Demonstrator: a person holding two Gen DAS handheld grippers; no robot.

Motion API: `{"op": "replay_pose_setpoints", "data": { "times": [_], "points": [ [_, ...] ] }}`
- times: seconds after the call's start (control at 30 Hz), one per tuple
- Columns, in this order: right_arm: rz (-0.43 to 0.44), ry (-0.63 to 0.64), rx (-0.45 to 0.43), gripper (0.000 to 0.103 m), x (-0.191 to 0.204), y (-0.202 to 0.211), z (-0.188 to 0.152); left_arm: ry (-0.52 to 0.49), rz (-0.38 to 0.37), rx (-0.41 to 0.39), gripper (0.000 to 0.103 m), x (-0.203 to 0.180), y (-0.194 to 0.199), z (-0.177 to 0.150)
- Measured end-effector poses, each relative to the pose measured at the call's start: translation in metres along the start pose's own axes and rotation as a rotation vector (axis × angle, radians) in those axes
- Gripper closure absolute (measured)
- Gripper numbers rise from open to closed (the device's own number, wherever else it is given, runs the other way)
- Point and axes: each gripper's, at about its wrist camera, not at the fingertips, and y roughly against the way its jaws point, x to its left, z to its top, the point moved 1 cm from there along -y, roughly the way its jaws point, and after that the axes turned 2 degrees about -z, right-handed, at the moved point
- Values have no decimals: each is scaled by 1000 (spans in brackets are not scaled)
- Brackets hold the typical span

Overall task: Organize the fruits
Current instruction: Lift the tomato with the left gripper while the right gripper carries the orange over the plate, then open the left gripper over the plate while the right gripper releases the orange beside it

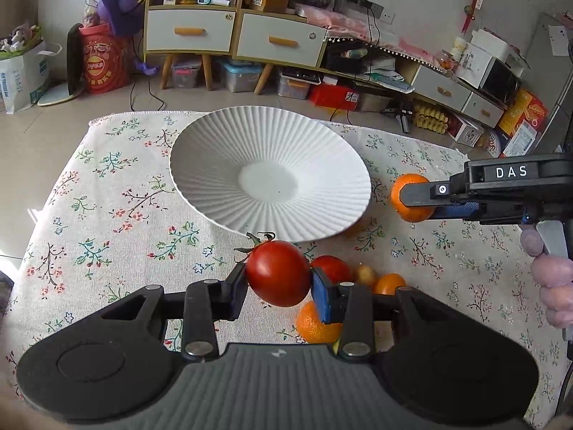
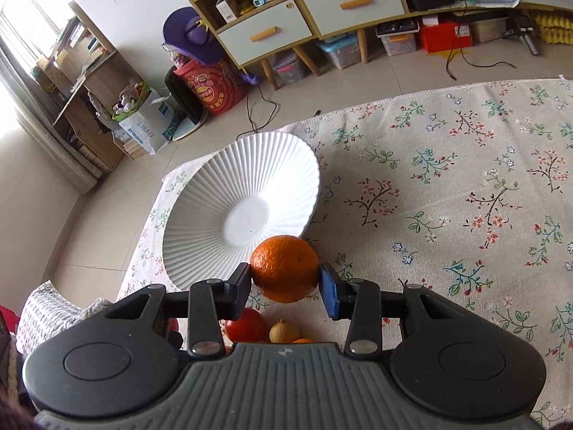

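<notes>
Black two-finger left gripper (image 1: 278,279) fills the foreground of its own view, its pads clamped on a round red tomato with a green stalk (image 1: 277,273), held clear of the cloth just short of the near rim of the white ribbed ceramic plate (image 1: 215,165); below and beside it lie a second red tomato (image 1: 331,267), a small brownish fruit (image 1: 365,274) and two orange mandarins (image 1: 317,326), close together on the floral tablecloth (image 1: 107,222); the right gripper (image 2: 284,279) is closed on a round orange mandarin (image 2: 284,272), held beside the plate's edge; a hand (image 1: 553,279) grasps its handle; the plate holds no fruit.
</notes>
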Motion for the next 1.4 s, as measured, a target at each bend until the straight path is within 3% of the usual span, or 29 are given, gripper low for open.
{"op": "replay_pose_setpoints", "data": {
  "times": [0.33,0.8,1.07,1.27,1.4],
  "points": [
    [35,1,-31,65,7,-13,18,-124,56,-4,71,-8,-18,29],
    [23,106,50,65,30,-86,34,-105,45,-12,71,8,-89,45],
    [39,102,54,65,33,-100,33,-95,24,-44,71,14,-97,50],
    [47,91,35,61,31,-94,34,-112,22,-60,70,13,-98,51],
    [57,77,16,50,28,-84,37,-127,33,-58,60,13,-93,51]
  ]
}}
